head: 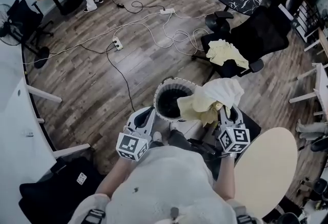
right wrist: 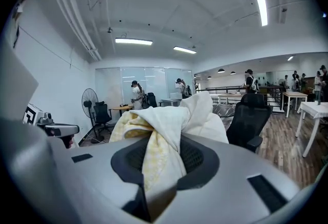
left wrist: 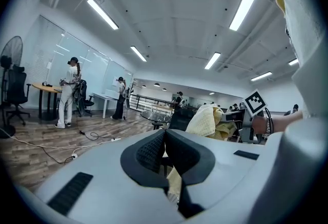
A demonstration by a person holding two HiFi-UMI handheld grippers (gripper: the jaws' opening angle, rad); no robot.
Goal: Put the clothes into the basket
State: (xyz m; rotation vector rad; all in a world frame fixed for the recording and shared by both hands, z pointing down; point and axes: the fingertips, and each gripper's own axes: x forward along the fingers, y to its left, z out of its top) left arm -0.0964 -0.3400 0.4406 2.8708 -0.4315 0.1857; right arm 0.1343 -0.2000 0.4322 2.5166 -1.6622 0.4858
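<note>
We count two yellow cloths: one cloth (head: pixel 218 96) by the single basket (head: pixel 173 99), a second cloth (head: pixel 225 53) on one chair (head: pixel 259 36). We count two grippers, left gripper (head: pixel 147 113) and right gripper (head: pixel 227 111), and two power strips on the floor (head: pixel 102 79): near strip (head: pixel 117 43), far strip (head: pixel 167 11).

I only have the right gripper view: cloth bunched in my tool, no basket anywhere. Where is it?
Observer: The head view shows the basket just ahead of you; your cloth hangs by its right rim.
Operator: Anything inside?
Observer: Its inside looks dark; no light cloth shows there.
Operator: More clothes to fetch?
Observer: One yellow garment lies on the black chair beyond the basket.
</note>
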